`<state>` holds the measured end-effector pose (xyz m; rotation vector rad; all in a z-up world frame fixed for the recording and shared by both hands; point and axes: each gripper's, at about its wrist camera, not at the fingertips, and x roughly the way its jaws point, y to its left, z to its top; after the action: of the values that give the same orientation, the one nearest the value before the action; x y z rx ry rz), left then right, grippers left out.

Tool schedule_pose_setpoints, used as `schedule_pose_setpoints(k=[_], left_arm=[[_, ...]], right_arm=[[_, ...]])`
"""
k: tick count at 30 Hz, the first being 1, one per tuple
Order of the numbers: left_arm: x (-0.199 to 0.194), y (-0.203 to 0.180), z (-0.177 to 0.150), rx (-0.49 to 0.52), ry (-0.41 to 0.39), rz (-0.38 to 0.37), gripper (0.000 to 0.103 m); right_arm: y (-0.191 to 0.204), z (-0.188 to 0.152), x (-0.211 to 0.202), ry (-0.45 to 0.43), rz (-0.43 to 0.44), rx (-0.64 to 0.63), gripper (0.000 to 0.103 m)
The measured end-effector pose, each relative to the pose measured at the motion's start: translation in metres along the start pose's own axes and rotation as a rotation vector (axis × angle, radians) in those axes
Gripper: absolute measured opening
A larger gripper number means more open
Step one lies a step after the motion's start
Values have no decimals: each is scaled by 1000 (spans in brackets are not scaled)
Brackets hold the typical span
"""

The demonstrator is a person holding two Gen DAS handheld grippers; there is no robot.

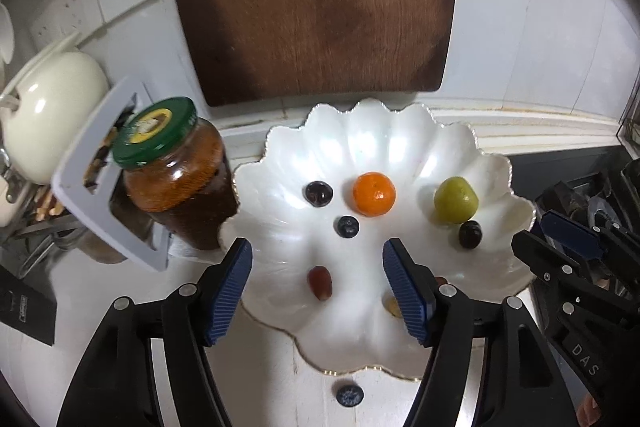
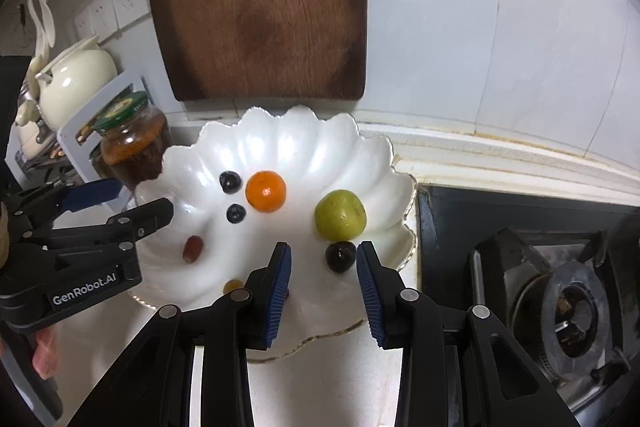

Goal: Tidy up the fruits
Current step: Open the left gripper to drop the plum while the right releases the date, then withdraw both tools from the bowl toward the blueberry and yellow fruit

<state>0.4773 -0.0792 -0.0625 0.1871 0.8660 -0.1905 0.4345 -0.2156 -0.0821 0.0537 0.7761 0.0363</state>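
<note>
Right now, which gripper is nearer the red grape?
Left. The left gripper straddles the red grape, pads clear; the right gripper sits further right, by the dark grape.

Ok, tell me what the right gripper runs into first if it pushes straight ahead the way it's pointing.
Most likely the dark cherry: it sits just ahead of the open right gripper, near its right finger, on the white scalloped plate. The green fruit lies right behind it. Depth is uncertain in this fisheye view.
</note>
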Motion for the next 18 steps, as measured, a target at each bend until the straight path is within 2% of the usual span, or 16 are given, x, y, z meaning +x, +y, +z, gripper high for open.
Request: schedule_pose_setpoints(k=[10, 18], left_arm=[[-56, 4, -10, 9, -102, -7, 68], [-94, 13, -21, -6, -158, -19, 68]], right_arm=[[10, -1, -53, -115, 23, -6, 36], [20, -10, -85, -166, 38, -11, 36]])
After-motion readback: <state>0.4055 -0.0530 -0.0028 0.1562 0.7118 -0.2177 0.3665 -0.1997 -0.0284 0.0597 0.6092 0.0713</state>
